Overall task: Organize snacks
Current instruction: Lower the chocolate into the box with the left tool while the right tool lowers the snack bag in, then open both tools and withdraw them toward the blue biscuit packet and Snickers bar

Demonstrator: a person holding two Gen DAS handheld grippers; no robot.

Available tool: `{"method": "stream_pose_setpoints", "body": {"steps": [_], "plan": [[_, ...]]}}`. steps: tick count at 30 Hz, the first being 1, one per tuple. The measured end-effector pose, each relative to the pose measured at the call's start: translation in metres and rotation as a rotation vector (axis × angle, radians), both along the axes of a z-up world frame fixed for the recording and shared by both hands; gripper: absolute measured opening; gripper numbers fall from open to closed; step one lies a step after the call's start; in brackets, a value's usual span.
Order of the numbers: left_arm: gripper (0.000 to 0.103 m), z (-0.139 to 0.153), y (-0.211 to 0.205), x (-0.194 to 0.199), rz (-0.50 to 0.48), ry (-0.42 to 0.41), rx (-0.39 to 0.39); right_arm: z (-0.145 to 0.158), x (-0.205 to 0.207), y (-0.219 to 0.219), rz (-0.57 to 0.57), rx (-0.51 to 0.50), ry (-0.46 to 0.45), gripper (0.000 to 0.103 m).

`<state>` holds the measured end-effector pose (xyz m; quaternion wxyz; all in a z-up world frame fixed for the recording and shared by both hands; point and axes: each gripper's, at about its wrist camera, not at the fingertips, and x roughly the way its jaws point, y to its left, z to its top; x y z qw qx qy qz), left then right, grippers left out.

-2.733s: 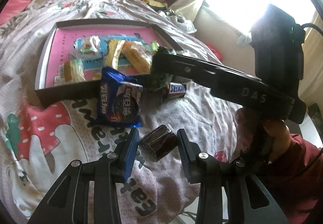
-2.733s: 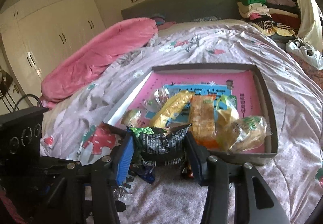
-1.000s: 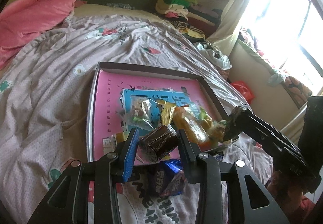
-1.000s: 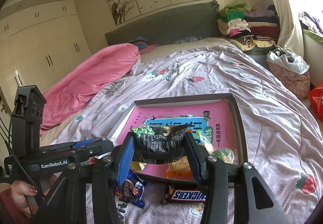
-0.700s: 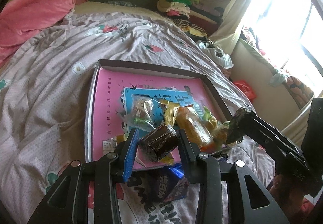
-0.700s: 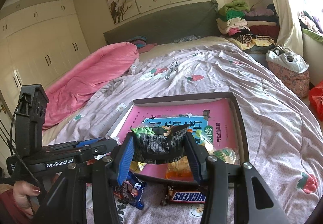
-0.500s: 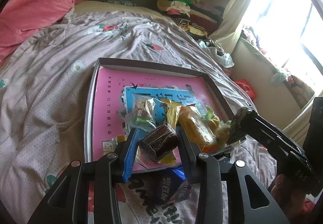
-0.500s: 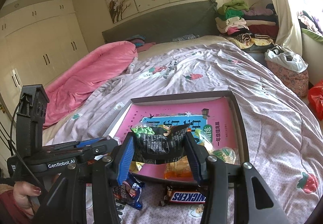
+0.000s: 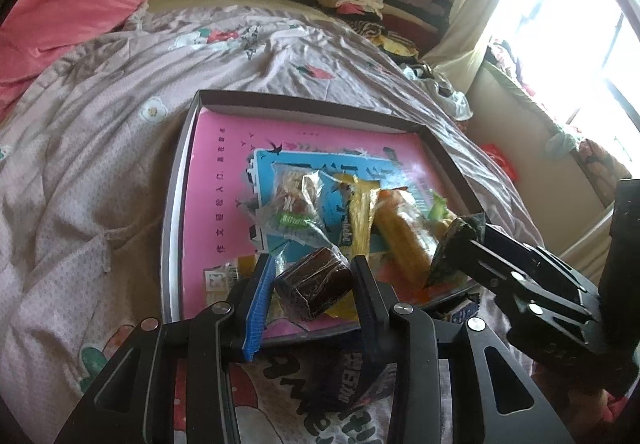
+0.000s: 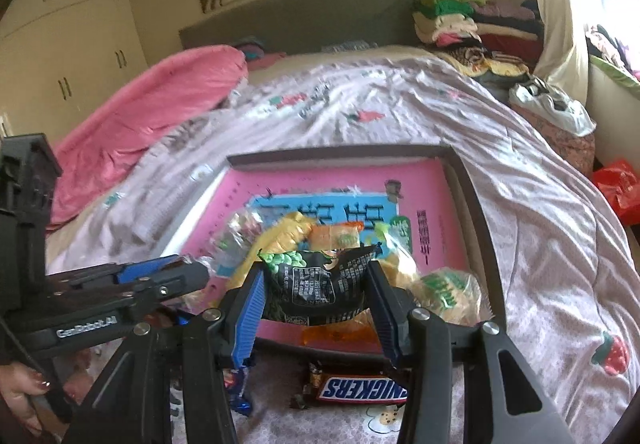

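Observation:
My left gripper is shut on a dark brown wrapped cake and holds it over the near edge of the shallow box with a pink bottom. My right gripper is shut on a black snack packet with green print, above the box's near right part; it shows from the side in the left wrist view. Several wrapped snacks lie in the box. A Snickers bar and a blue biscuit packet lie on the bedspread just before the box.
The box rests on a lilac printed bedspread. A pink duvet is bunched at the far left. Folded clothes are piled at the head of the bed, and a bag stands beside it on the right.
Both grippers have sunk toward the box and tipped further down, each keeping its snack. The box and its snacks now look larger and nearer in both views.

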<state>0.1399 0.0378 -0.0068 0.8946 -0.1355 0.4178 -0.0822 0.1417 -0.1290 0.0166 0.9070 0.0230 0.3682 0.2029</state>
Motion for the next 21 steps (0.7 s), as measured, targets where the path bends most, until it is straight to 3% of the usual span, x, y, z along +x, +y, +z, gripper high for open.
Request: {"method": "stream_pose_setpoints", "body": {"steps": [4, 6, 11, 14, 21], "plan": [[0.042, 0.001, 0.002, 0.000, 0.013, -0.007, -0.002, -0.006, 0.003, -0.001, -0.013, -0.007, 0.024, 0.051], [0.050, 0.001, 0.004, -0.001, 0.019, -0.004, -0.011, -0.005, 0.002, -0.003, -0.013, -0.003, 0.021, 0.051], [0.052, 0.004, 0.004, -0.002, 0.023, -0.007, -0.013, 0.003, -0.003, -0.007, -0.012, 0.003, -0.005, 0.056], [0.060, 0.006, 0.004, -0.004, 0.020, -0.012, -0.012, 0.008, -0.006, -0.012, -0.016, 0.015, -0.020, 0.061], [0.066, 0.014, 0.006, -0.010, 0.025, -0.033, -0.019, 0.018, -0.012, -0.023, -0.038, 0.027, -0.041, 0.062]]}}
